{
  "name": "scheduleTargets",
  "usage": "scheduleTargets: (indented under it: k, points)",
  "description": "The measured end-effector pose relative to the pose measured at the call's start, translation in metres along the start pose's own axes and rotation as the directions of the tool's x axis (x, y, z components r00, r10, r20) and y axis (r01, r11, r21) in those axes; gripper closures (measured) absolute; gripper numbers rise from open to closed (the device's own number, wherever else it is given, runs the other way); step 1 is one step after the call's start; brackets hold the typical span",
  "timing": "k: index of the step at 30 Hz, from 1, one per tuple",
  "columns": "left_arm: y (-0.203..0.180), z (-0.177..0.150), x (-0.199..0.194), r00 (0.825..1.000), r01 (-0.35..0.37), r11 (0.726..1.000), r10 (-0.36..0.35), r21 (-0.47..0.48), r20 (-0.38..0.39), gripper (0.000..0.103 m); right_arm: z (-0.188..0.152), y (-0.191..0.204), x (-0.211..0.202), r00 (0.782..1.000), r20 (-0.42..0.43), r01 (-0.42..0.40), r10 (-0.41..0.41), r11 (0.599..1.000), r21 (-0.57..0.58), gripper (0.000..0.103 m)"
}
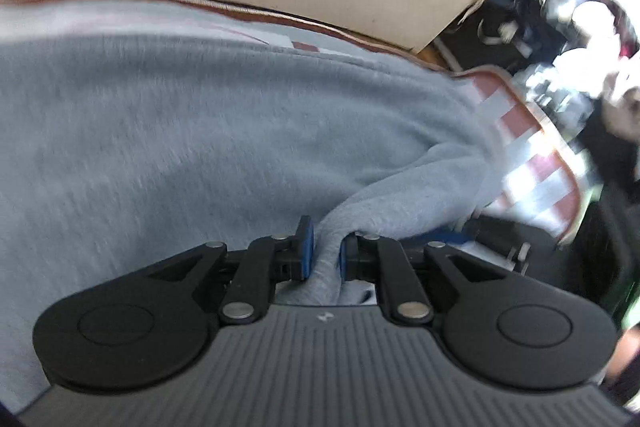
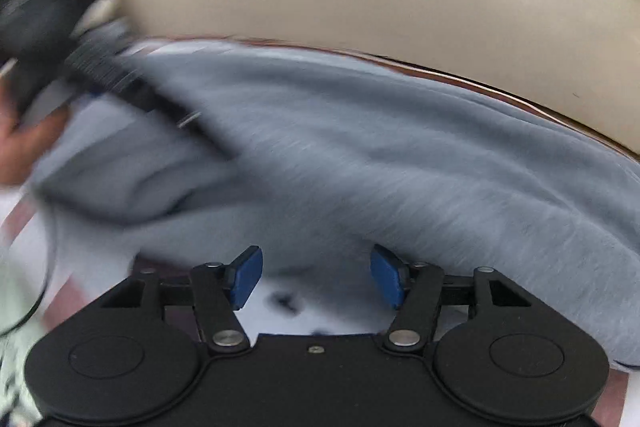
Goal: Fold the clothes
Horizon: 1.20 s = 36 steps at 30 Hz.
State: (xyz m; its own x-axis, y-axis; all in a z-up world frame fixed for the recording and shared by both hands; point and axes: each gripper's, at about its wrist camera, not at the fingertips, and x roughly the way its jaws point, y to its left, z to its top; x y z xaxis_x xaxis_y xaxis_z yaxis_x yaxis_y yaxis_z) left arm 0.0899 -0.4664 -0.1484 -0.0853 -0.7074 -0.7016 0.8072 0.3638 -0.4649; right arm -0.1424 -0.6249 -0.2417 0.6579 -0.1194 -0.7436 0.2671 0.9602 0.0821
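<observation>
A: The left gripper (image 1: 324,253) pinches a bunched edge of the grey garment (image 1: 200,131), which spreads out ahead of it

B: The right gripper (image 2: 316,277) gapes empty, cloth just beyond; folding looks unfinished

Left gripper (image 1: 324,251) pinched nearly closed; right gripper (image 2: 316,275) fingers spread apart.

Pale grey garment (image 1: 200,131) on a red-and-white striped cloth (image 1: 532,163); blue-padded black tongs (image 2: 316,277).
</observation>
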Motion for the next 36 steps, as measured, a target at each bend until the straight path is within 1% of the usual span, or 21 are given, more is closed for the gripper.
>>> scheduleTargets:
  k: [2, 4, 5, 7, 8, 10, 11, 13, 14, 15, 17, 18, 20, 23, 24, 26, 28, 30, 33, 35, 36]
  points:
    - [-0.012, -0.003, -0.001, 0.993, -0.116, 0.991, 0.114, 0.062, 0.037, 0.079, 0.006, -0.019, 0.000, 1.000, 0.016, -0.011, 0.009, 0.994, 0.105, 0.038]
    - [-0.020, -0.009, -0.004, 0.979, -0.197, 0.976, 0.191, 0.095, 0.068, 0.076, 0.010, -0.034, 0.003, 1.000, 0.026, -0.015, 0.009, 0.977, 0.214, 0.042]
    - [-0.025, -0.012, -0.008, 0.974, -0.217, 0.971, 0.209, 0.104, 0.083, 0.076, 0.010, -0.042, 0.003, 1.000, 0.025, -0.016, 0.009, 0.958, 0.285, 0.046]
    - [-0.036, -0.021, -0.017, 0.966, -0.244, 0.962, 0.231, 0.119, 0.116, 0.076, 0.006, -0.063, -0.001, 0.998, 0.042, -0.055, 0.040, 0.889, 0.455, 0.046]
    - [-0.042, -0.027, -0.025, 0.963, -0.246, 0.961, 0.227, 0.128, 0.141, 0.077, 0.003, -0.071, -0.003, 0.996, 0.060, -0.086, 0.064, 0.854, 0.514, 0.046]
    - [-0.059, -0.041, -0.042, 0.962, -0.218, 0.963, 0.185, 0.160, 0.202, 0.076, 0.003, -0.079, -0.002, 0.996, 0.052, -0.093, 0.076, 0.843, 0.529, 0.046]
    - [-0.069, -0.048, -0.048, 0.966, -0.182, 0.963, 0.137, 0.199, 0.221, 0.077, 0.002, -0.082, -0.001, 0.995, 0.049, -0.096, 0.083, 0.838, 0.537, 0.047]
    - [-0.091, -0.059, -0.048, 0.981, -0.114, 0.941, 0.055, 0.318, 0.187, 0.076, 0.003, -0.090, 0.000, 0.995, 0.041, -0.102, 0.095, 0.828, 0.552, 0.050]
    - [-0.102, -0.063, -0.043, 0.989, -0.093, 0.920, 0.041, 0.381, 0.144, 0.076, 0.005, -0.093, 0.001, 0.995, 0.036, -0.101, 0.098, 0.822, 0.560, 0.053]
    - [-0.111, -0.066, -0.034, 0.992, -0.098, 0.897, 0.055, 0.431, 0.111, 0.076, 0.005, -0.097, 0.001, 0.994, 0.044, -0.109, 0.102, 0.808, 0.580, 0.053]
    - [-0.121, -0.069, -0.012, 0.991, -0.129, 0.860, 0.098, 0.494, 0.088, 0.076, 0.005, -0.104, 0.000, 0.992, 0.064, -0.126, 0.110, 0.776, 0.618, 0.054]
    - [-0.122, -0.068, -0.001, 0.990, -0.142, 0.854, 0.118, 0.500, 0.080, 0.075, 0.003, -0.108, -0.002, 0.991, 0.072, -0.133, 0.113, 0.762, 0.634, 0.054]
    - [-0.114, -0.059, 0.020, 0.985, -0.171, 0.873, 0.156, 0.457, 0.071, 0.069, -0.002, -0.115, -0.007, 0.989, 0.090, -0.148, 0.118, 0.733, 0.664, 0.054]
    - [-0.104, -0.044, 0.040, 0.980, -0.201, 0.876, 0.185, 0.439, 0.078, 0.068, -0.016, -0.124, -0.022, 0.984, 0.138, -0.179, 0.114, 0.689, 0.703, 0.051]
    - [-0.101, -0.038, 0.044, 0.980, -0.199, 0.877, 0.184, 0.437, 0.077, 0.062, -0.021, -0.129, -0.028, 0.983, 0.153, -0.183, 0.104, 0.676, 0.714, 0.051]
    - [-0.095, -0.027, 0.047, 0.987, -0.163, 0.894, 0.145, 0.417, 0.076, 0.058, -0.029, -0.140, -0.041, 0.980, 0.179, -0.191, 0.085, 0.649, 0.736, 0.050]
    - [-0.091, -0.017, 0.047, 0.994, -0.102, 0.926, 0.080, 0.363, 0.075, 0.049, -0.040, -0.151, -0.055, 0.976, 0.205, -0.204, 0.071, 0.623, 0.755, 0.049]
    - [-0.085, -0.009, 0.050, 0.997, -0.050, 0.949, 0.028, 0.311, 0.074, 0.046, -0.052, -0.160, -0.067, 0.976, 0.214, -0.193, 0.038, 0.601, 0.775, 0.047]
    - [-0.085, -0.005, 0.062, 0.998, -0.018, 0.957, 0.002, 0.289, 0.058, 0.046, -0.070, -0.172, -0.082, 0.977, 0.215, -0.172, -0.008, 0.569, 0.804, 0.047]
    - [-0.091, -0.005, 0.073, 0.999, -0.006, 0.952, -0.009, 0.306, 0.047, 0.045, -0.081, -0.177, -0.089, 0.976, 0.217, -0.166, -0.028, 0.550, 0.819, 0.047]
    - [-0.096, -0.005, 0.079, 0.999, -0.008, 0.946, -0.006, 0.325, 0.044, 0.042, -0.085, -0.180, -0.092, 0.976, 0.216, -0.163, -0.036, 0.542, 0.824, 0.047]
